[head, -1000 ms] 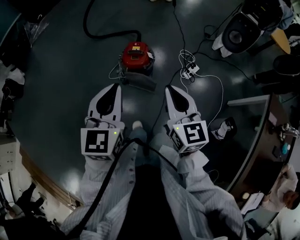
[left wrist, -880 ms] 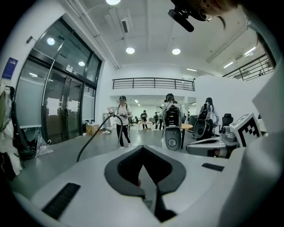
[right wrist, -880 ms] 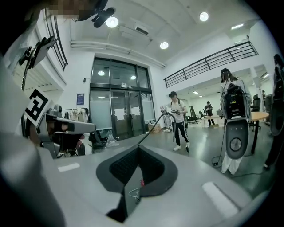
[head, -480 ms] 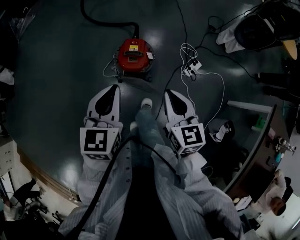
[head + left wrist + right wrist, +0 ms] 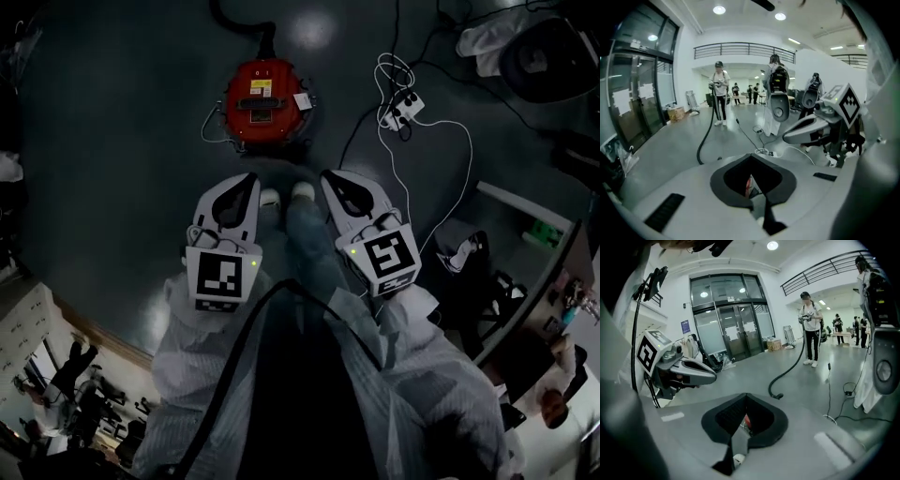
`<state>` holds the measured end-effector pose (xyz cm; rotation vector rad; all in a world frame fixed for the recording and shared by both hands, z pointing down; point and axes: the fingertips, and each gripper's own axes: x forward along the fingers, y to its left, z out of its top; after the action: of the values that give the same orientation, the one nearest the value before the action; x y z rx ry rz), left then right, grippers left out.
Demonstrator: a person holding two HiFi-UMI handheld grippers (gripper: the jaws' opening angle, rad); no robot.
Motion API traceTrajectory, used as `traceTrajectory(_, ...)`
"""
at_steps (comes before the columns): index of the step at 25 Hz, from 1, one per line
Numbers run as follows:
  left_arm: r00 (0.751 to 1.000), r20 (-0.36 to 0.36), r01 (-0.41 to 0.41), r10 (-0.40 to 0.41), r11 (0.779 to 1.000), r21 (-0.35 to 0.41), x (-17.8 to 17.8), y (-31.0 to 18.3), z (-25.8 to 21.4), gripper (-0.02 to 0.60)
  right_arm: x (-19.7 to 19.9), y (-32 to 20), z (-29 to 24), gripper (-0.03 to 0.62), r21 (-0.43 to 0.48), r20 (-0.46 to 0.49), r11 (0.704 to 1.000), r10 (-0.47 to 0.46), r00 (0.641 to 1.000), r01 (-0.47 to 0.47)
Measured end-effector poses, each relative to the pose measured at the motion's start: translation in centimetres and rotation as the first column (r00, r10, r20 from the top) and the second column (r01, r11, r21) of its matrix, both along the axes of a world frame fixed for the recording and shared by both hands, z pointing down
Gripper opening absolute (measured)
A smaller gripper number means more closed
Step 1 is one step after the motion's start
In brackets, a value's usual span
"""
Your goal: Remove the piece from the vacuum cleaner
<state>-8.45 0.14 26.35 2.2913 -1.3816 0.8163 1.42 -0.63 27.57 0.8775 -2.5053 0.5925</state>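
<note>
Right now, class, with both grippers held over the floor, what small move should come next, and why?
Probably reach the left gripper and right gripper forward and down toward the red vacuum cleaner. It stands on the floor just beyond the person's shoes, and both grippers are shut, empty and short of it.

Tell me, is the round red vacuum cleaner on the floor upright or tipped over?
Upright: in the head view the round red vacuum cleaner shows its top, with the yellow label, facing up.
</note>
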Motion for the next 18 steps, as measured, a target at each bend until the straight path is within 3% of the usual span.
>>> traceTrajectory(3,0.988,0.026,-0.149,0.153,0.982,-0.114,0.8,-0.8,7.5,0.003,-0.6,-0.7,6.9,0.005,-0.089,-0.025,0.995,-0.04,0.999,0.038)
traceTrajectory(6,0.965,0.041,-0.248,0.259,0.952,-0.178,1.5,-1.4,14.9,0.003,-0.9,-1.5,14.1,0.005,-0.139,-0.062,0.988,-0.082,0.995,0.073)
traceTrajectory(12,0.95,0.039,-0.284,0.309,0.909,-0.305,1.1,-0.8,28.9,0.005,-1.6,-0.9,26.2,0.006,-0.218,-0.113,0.975,-0.078,0.99,0.052)
traceTrajectory(15,0.918,0.08,-0.346,0.39,0.881,-0.323,1.6,0.0,33.7,0.011,-1.4,-0.5,30.4,0.015,-0.269,-0.127,0.963,-0.047,0.991,0.011)
traceTrajectory(18,0.868,0.13,-0.416,0.479,0.846,-0.333,2.4,1.0,37.0,0.05,-2.0,-1.0,34.0,0.033,-0.391,-0.081,0.92,-0.004,0.997,-0.028)
